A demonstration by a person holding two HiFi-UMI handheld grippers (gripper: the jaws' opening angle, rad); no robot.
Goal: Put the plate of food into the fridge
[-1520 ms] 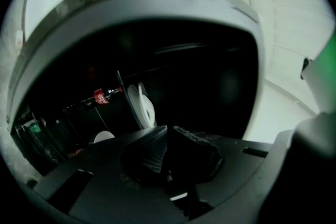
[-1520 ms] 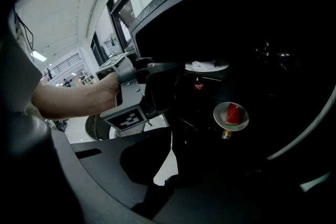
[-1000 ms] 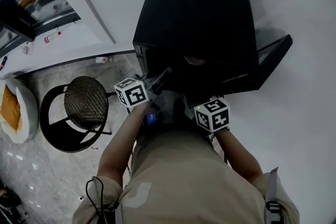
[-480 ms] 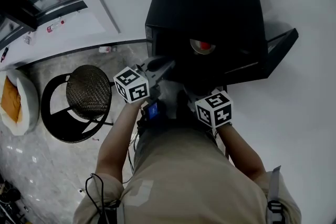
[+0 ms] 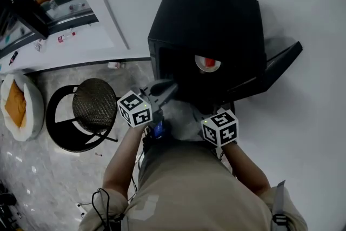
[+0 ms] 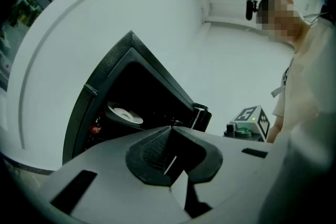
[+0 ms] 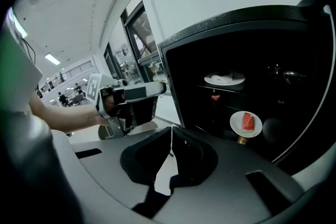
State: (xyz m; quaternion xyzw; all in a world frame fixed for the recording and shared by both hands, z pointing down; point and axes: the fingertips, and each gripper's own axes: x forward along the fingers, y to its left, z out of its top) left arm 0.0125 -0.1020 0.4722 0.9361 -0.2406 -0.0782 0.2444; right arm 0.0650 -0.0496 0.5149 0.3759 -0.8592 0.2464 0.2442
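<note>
Over on the left a round-seated stool (image 5: 93, 104) stands on the floor, well away from the job.

Just right of it, the person's left gripper (image 5: 166, 87) points at the near left corner of the fridge opening. Its own view shows the two jaws pressed together with nothing between them, so that hand carries nothing.

Next comes the black fridge (image 5: 216, 19), set against the white wall with its front open toward the person. The plate of food (image 5: 208, 64), white with a red piece on it, sits inside on a lower shelf, clear of both grippers. The right gripper view shows a second white plate (image 7: 224, 78) on the shelf above it, and a red-labelled bottle (image 7: 214, 97) between the two levels, further back.

Right of the plate, the right gripper (image 7: 171, 134) hangs in front of the opening, aimed down and in. Its jaws meet too, with only a thin seam of light between them, and they hold nothing.

At the far right the fridge door (image 5: 281, 62) is swung out and still open.

From where I stand the main part looks done: the plate is on its shelf and both hands have let go. I'd guess that what's left, if anything, is shutting the door. The right hand looks nearer to it, though I can't say who will reach for it.
</note>
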